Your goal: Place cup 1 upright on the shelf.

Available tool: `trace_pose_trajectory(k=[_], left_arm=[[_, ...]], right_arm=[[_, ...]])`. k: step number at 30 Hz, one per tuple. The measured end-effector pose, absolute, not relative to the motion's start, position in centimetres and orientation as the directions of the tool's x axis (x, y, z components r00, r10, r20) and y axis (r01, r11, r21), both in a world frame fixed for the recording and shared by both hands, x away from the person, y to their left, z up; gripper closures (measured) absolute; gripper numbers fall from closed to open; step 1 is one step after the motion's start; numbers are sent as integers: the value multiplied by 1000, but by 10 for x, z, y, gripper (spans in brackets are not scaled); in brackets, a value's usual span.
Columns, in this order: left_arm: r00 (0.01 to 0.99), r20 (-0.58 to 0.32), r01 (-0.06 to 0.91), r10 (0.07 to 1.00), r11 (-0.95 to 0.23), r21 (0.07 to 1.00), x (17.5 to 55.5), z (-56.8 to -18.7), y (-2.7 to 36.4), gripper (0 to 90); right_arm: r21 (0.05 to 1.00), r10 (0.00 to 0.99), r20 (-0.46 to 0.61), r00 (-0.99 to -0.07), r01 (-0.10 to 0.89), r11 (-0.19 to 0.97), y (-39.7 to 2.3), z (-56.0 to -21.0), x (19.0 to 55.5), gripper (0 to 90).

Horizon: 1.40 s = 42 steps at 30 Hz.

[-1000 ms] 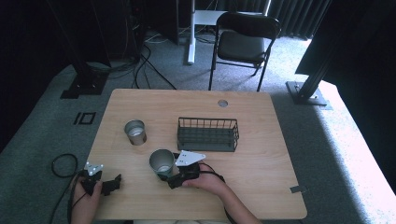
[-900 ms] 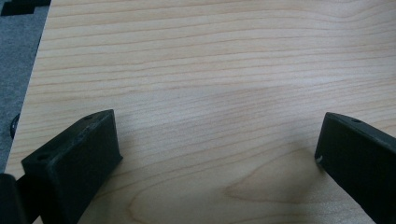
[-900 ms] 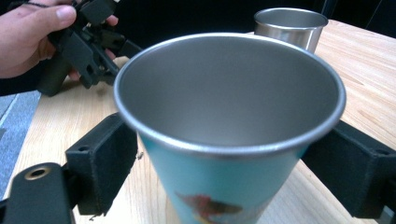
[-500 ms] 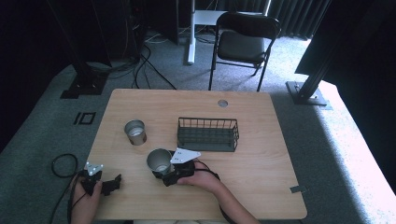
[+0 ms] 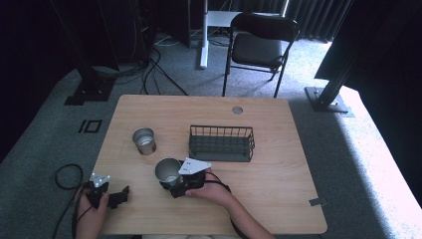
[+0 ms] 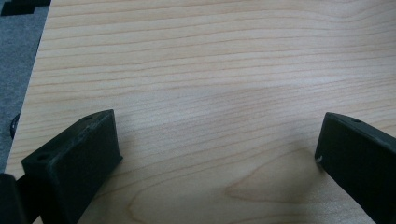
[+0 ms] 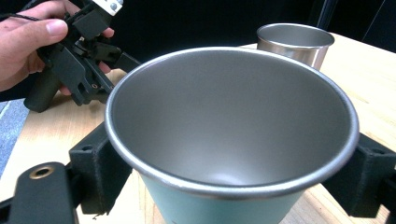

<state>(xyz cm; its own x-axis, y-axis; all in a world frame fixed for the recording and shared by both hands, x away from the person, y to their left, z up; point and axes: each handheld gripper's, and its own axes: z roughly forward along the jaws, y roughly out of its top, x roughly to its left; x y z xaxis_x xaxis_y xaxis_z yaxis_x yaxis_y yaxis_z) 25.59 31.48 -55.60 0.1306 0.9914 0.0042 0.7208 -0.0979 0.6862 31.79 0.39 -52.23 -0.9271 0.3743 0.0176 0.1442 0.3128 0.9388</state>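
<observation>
Right gripper clamped on a metal cup, one black jaw on each side of it. Teal outside and shiny grey inside on that cup, seen from the right gripper view. Standing up straight on the wooden table, right between the jaws, open mouth up. Grey three-cornered plate on top of the gripper, just behind the cup's rim in the high view.

A second metal cup past the held one, a bit away from it and not touching. Same cup peeking up behind the big rim in the right gripper view. Black wire basket off to the side of the right gripper, near but apart.

Left gripper held low at the near corner of the table, well apart from the cups. Jaws spread wide in the left gripper view, with bare wood between them and nothing gripped. Left hand wrapped around its handle, seen far off in the right gripper view.
</observation>
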Motion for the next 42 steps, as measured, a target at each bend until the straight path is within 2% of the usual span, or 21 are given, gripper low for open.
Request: trace_pose_trajectory(k=[12, 23, 35, 42], left_arm=[[131, 5, 720, 991, -99, 687, 256, -556, 315, 3], [131, 5, 721, 991, -98, 686, 256, -556, 315, 3], [131, 5, 721, 991, -99, 686, 256, -556, 315, 3], [131, 5, 720, 991, -98, 687, 256, -556, 315, 3]], right_arm=[[946, 380, 16, -925, 137, 294, 0, -496, 316, 132], [965, 416, 29, -909, 134, 225, -11, -460, 320, 132], [984, 537, 6, -843, 100, 146, -40, -418, 337, 133], [989, 638, -17, -770, 82, 125, -65, -403, 349, 133]])
